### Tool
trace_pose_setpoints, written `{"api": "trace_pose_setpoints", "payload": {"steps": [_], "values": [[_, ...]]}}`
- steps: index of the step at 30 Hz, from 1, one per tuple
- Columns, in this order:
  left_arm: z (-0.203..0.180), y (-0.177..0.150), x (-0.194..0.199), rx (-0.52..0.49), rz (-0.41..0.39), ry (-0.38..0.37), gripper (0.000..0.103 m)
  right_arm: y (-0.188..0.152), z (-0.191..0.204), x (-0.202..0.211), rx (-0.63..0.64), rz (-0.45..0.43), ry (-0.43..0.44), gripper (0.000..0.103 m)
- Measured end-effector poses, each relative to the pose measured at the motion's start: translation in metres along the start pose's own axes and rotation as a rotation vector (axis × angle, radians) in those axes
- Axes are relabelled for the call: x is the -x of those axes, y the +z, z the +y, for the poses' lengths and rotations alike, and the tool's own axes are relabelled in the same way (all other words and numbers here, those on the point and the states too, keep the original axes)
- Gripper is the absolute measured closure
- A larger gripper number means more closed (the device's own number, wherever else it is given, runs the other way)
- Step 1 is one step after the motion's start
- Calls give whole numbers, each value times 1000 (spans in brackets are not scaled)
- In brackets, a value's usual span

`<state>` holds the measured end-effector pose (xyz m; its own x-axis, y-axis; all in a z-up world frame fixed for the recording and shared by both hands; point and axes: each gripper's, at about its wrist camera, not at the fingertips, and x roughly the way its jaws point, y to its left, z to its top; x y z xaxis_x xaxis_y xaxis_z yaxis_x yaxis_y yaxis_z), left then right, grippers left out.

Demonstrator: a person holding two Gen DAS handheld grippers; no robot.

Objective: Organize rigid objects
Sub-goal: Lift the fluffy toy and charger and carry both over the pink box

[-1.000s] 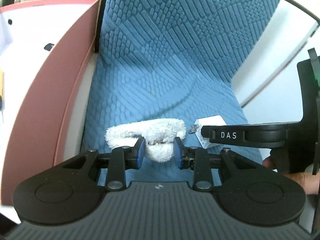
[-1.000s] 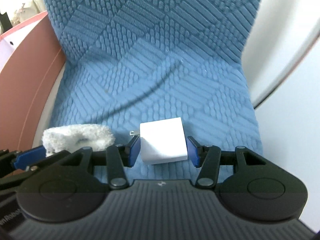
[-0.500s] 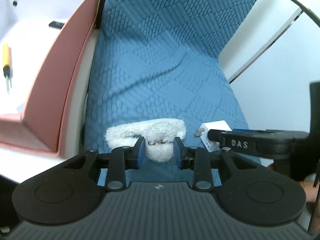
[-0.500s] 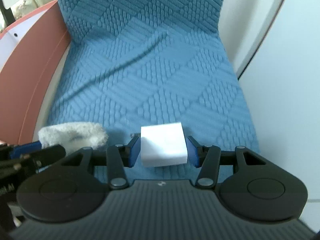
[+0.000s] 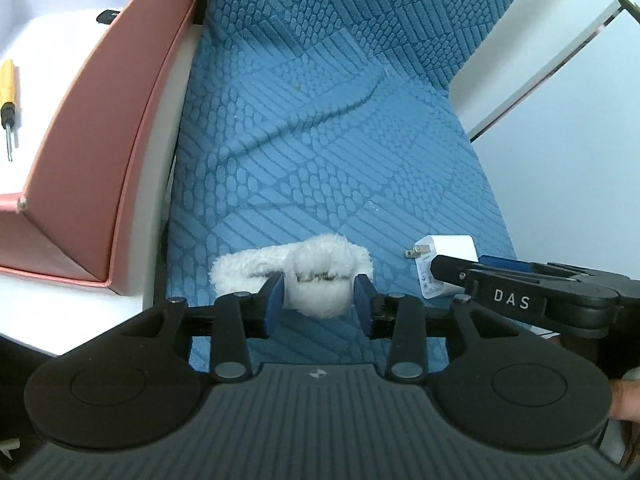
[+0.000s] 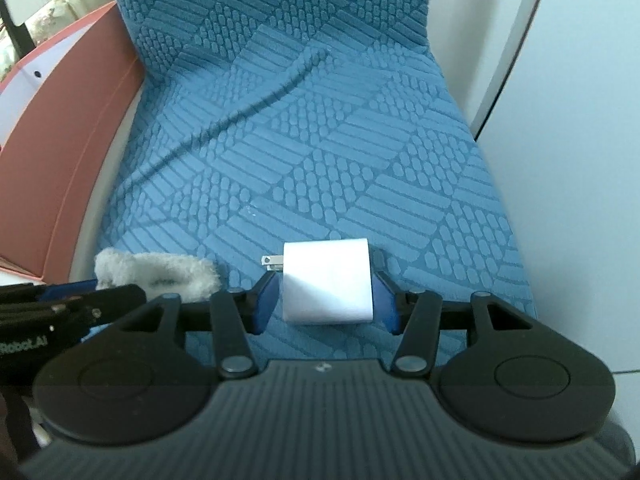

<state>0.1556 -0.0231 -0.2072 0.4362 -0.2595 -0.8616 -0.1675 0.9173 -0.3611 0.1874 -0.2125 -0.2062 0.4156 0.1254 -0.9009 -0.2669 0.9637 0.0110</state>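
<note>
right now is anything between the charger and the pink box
The fluffy white item in the left gripper sits between the charger, held by the right gripper, and the pink box.

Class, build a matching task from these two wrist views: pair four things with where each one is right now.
1 white fluffy item
2 white charger
3 yellow screwdriver
4 blue textured mat

A inside the pink box
B between the right gripper pads
C under both grippers
D between the left gripper pads

1-D, 2-B, 3-A, 4-C
</note>
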Motion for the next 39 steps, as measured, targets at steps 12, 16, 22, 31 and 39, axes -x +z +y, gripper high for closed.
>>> {"api": "trace_pose_setpoints", "payload": {"steps": [12, 16, 22, 31, 39], "values": [[-5, 15, -12, 5, -30, 34, 60, 3, -4, -19, 19, 22, 13, 50], [-5, 17, -16, -2, -39, 39, 64, 0, -2, -26, 35, 17, 0, 49], [-7, 20, -16, -16, -63, 48, 66, 1, -1, -26, 36, 1, -13, 49], [-14, 30, 6, -36, -111, 15, 66, 6, -6, -10, -15, -58, -46, 50], [-19, 29, 36, -46, -134, -22, 66, 8, 2, 25, -14, -105, -44, 50]]}}
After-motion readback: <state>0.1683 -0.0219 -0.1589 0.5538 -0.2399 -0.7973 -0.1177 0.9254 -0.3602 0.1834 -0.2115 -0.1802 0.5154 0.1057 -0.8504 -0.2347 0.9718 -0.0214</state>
